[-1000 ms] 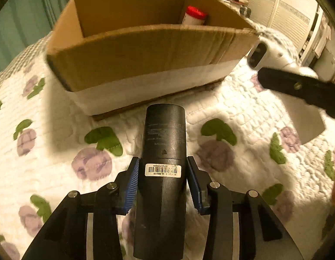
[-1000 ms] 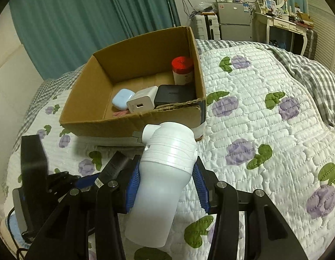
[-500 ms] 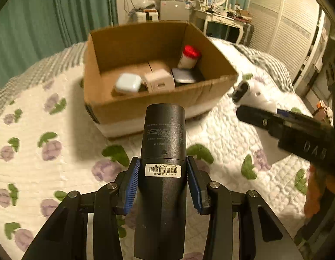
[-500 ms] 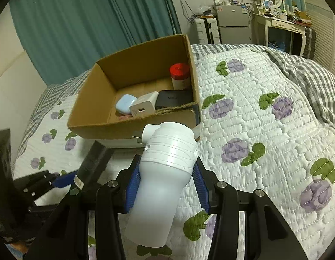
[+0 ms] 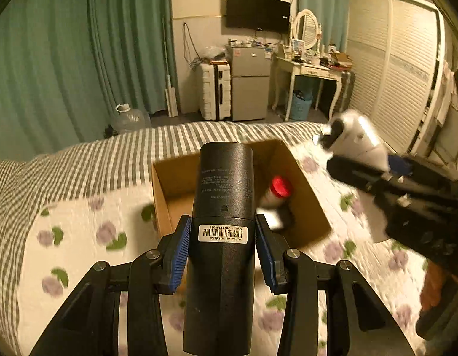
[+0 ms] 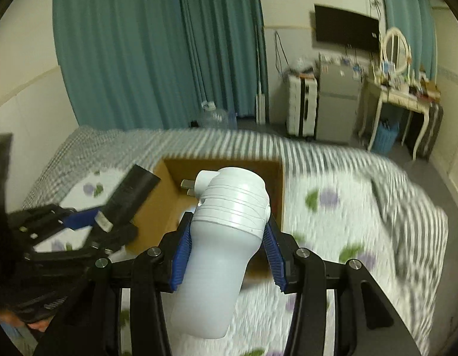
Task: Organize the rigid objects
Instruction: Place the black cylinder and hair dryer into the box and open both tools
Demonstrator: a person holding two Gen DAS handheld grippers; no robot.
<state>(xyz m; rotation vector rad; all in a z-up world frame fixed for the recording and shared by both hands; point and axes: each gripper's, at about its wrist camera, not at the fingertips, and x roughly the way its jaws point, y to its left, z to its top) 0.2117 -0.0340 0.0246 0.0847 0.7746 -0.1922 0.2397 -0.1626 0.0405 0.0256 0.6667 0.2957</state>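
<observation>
I have both tongs loaded and raised over the bed, so I judge this the carry step, heading for the box. My left gripper is closed tight on the black cylinder, blue pads pressed to both its sides just at the barcode label. My right gripper is clamped the same way on the white bottle, gripped below its ribbed top.

The box sits on the quilt ahead of and below both tools, open side up. Next I need to bring each item over the opening, lower it inside where there is free floor, and only then let the pads part.

Much is hard to read. The cylinder blocks the middle of the box in the left view; I see only a red-capped jar and something dark and white beside it. In the right view the bottle hides nearly all the box interior, and motion blur smears the quilt.
</observation>
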